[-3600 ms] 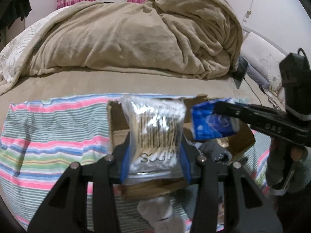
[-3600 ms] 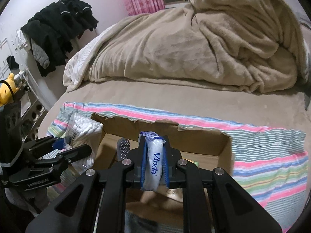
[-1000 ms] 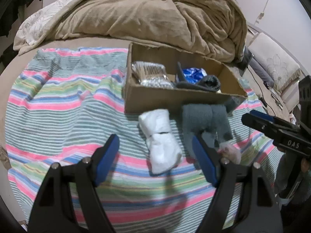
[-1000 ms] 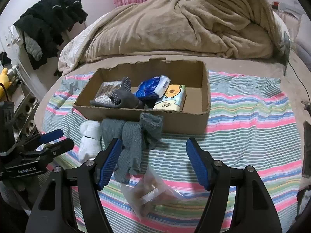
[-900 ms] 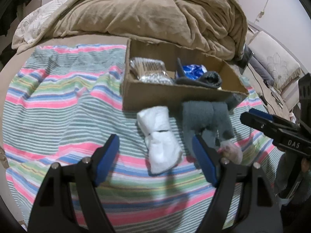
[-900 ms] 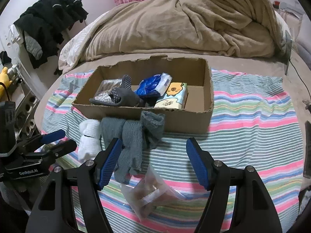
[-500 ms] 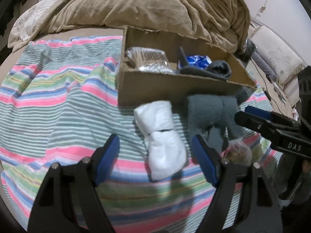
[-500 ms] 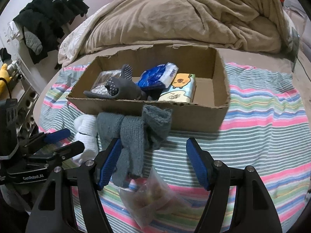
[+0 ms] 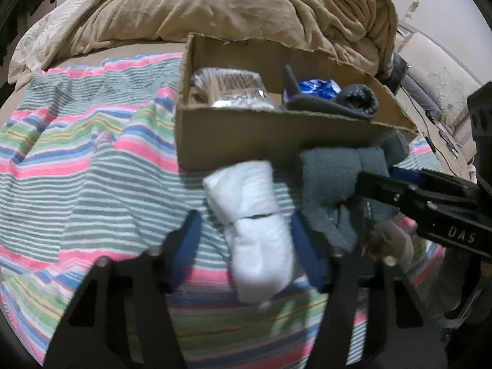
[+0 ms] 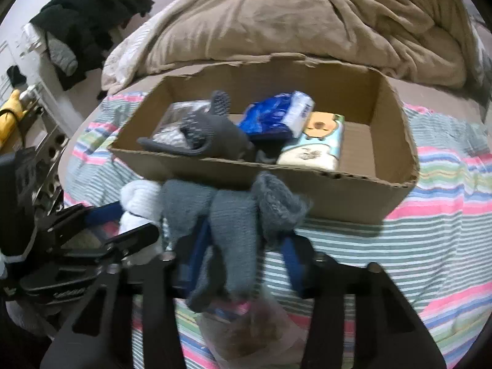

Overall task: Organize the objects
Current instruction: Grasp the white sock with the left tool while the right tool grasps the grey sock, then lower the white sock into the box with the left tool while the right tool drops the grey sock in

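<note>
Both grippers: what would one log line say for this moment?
left gripper: open around white socks | right gripper: open around grey socks | box: partly filled

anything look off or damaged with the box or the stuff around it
The brown cardboard box has a torn, ragged back rim. A dark grey slipper sprawls across the packets inside. Grey knitted socks and white rolled socks lie outside the box.

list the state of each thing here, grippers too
left gripper: open, fingers either side of the white socks
right gripper: open, fingers either side of the grey socks
white socks: rolled, on the striped cloth
grey socks: lying against the box front
cardboard box: open-topped, partly filled
clear bag: outside the box
</note>
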The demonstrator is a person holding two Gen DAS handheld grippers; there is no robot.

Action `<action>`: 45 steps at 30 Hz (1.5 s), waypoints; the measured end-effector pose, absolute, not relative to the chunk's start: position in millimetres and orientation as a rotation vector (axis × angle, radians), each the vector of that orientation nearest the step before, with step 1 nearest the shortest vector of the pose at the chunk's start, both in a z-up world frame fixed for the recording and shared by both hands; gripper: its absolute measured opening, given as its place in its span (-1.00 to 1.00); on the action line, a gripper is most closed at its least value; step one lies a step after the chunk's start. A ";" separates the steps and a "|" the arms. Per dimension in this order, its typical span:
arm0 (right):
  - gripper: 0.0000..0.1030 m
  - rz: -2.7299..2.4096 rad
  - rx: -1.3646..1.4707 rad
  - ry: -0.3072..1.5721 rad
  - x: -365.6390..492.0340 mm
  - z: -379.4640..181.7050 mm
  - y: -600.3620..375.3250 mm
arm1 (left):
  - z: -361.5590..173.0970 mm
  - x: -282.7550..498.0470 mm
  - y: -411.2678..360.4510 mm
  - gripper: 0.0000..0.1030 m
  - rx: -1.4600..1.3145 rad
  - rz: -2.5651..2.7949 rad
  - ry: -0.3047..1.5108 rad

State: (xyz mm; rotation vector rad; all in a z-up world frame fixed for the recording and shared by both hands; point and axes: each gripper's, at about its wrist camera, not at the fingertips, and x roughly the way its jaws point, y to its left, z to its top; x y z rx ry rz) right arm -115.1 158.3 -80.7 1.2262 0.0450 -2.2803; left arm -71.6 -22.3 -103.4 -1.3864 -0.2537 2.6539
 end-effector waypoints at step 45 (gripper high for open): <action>-0.86 -2.456 0.913 -0.024 -93.3 34.4 227.7 | -18.3 -49.0 -28.7 -0.22 -1.137 2.701 -0.296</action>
